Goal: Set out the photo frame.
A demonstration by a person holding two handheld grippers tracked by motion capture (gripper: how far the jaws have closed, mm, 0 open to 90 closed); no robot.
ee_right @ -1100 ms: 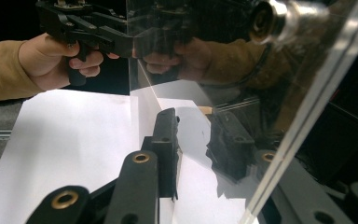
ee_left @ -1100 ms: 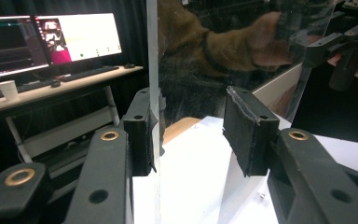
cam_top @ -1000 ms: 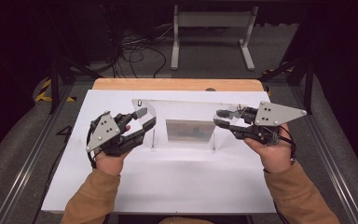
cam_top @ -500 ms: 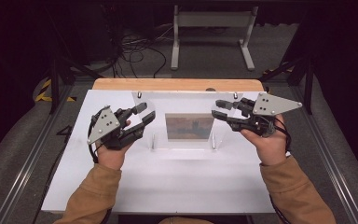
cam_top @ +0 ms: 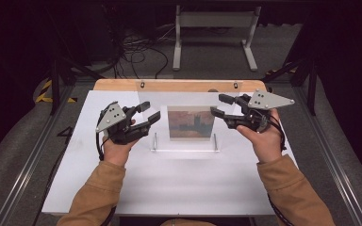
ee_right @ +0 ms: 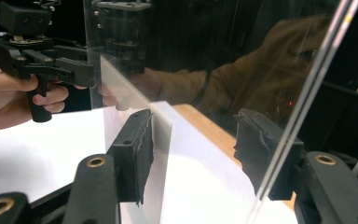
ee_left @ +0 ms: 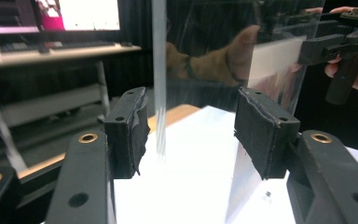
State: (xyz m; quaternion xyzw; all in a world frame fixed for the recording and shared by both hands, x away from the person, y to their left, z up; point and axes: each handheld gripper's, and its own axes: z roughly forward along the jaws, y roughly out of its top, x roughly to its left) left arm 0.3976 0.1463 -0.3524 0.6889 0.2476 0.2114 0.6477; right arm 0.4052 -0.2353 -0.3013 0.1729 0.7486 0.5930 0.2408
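Note:
A clear acrylic panel with a small painted picture in its middle stands upright on the white table, on two small metal posts. My left gripper is at its left edge and my right gripper at its right edge. Both pairs of jaws have just been opening. In the left gripper view the panel's edge runs between the pads of the left gripper without touching them. In the right gripper view the panel's edge stands between the spread pads of the right gripper.
A wooden strip runs along the table's far edge, just behind the panel. Beyond it on the floor are a metal stand and loose cables. Metal rails flank the table on both sides.
Both hands carried the panel a little down and away, and it now rests on the table. Both grippers' jaws have spread off the panel's side edges.

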